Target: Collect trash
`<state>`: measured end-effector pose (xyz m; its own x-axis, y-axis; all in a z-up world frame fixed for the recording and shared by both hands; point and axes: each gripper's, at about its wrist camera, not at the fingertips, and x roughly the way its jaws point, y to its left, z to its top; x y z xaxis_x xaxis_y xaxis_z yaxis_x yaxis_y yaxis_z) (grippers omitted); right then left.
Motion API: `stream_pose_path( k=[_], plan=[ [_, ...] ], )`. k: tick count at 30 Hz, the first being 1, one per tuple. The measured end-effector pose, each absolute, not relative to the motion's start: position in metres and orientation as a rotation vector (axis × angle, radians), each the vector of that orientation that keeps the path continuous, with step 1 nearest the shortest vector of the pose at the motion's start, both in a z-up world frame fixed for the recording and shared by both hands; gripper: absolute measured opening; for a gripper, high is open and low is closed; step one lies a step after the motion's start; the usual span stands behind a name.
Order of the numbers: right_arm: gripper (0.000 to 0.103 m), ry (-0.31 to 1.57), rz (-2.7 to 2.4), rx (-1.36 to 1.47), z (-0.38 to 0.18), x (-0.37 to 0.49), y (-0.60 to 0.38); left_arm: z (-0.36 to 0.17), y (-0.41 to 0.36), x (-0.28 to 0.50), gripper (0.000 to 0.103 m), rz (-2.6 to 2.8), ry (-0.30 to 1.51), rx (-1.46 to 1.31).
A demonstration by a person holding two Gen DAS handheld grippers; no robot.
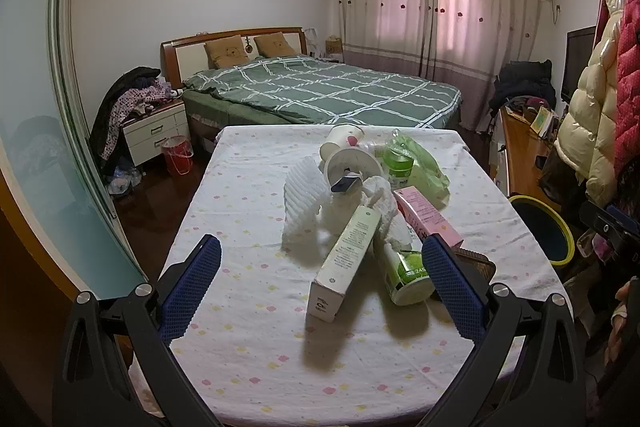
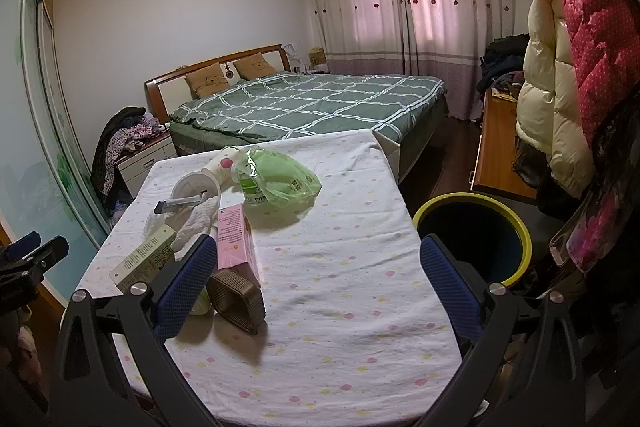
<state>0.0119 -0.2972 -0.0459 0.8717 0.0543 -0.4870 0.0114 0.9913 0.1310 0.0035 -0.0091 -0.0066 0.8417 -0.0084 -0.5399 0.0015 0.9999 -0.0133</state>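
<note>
A heap of trash lies on the table (image 1: 256,347): a pale green carton (image 1: 346,261), a pink carton (image 1: 428,219), a green-labelled bottle (image 1: 406,273), white foam netting (image 1: 302,195), crumpled tissue (image 1: 384,203), paper cups (image 1: 346,139) and a green plastic bag (image 1: 424,167). My left gripper (image 1: 320,291) is open above the near table, its fingers either side of the pale carton. My right gripper (image 2: 318,287) is open over bare cloth; a brown ridged tray (image 2: 240,299) and the pink carton (image 2: 236,247) lie by its left finger. A yellow-rimmed bin (image 2: 474,239) stands right of the table.
A bed (image 1: 320,91) stands beyond the table. A nightstand (image 1: 156,131) with clothes and a red bucket (image 1: 178,155) are at the left. A wooden desk (image 2: 500,151) and hanging jackets (image 2: 560,87) are at the right, behind the bin.
</note>
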Motion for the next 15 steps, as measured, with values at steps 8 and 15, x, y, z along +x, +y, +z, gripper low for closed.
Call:
stream_pose_path(
  k=[8, 15],
  plan=[
    [0.097, 0.513, 0.023, 0.133, -0.0462, 0.0125, -0.2965, -0.0071, -0.0096, 0.0041, 0.099, -0.005, 0.573, -0.012],
    [0.097, 0.514, 0.023, 0.133, -0.0473, 0.0133, -0.2971, -0.0079, -0.0101, 0.0044, 0.099, -0.004, 0.574, -0.012]
  ],
)
